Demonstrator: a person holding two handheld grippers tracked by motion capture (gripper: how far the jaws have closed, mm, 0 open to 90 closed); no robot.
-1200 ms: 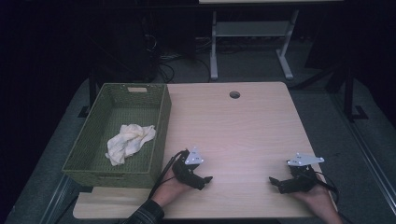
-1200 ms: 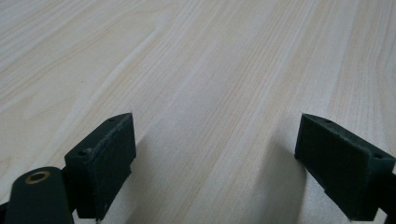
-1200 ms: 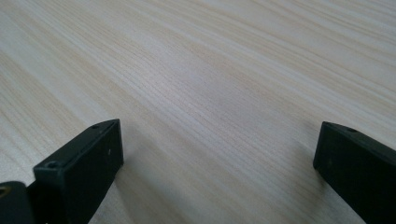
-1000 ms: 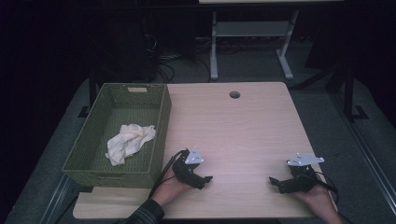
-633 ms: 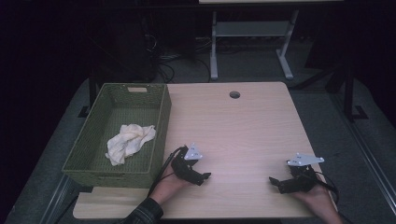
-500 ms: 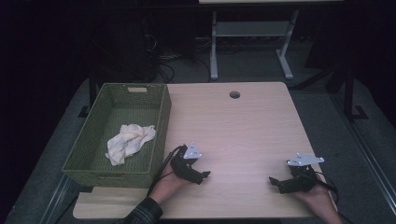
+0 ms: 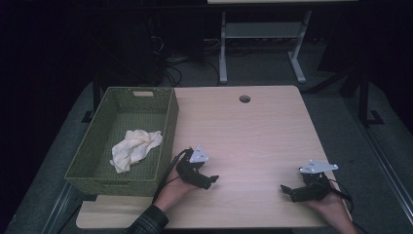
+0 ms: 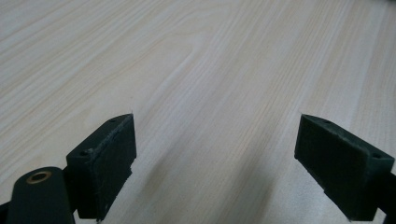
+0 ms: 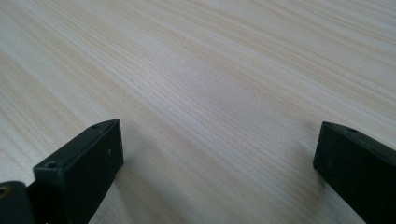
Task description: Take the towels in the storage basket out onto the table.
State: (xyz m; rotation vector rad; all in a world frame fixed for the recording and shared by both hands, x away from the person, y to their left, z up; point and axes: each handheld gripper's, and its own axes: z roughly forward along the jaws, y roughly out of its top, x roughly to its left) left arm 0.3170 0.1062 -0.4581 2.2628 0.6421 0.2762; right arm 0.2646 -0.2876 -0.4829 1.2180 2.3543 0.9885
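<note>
Both tongs, left (image 7: pixel 207 180) and right (image 7: pixel 288 191), rest released and empty on the near tabletop (image 7: pixel 253 131), so the start seems at hand: next, the left must reach left to the cloth (image 7: pixel 134 147) in the basket (image 7: pixel 168 124).
</note>
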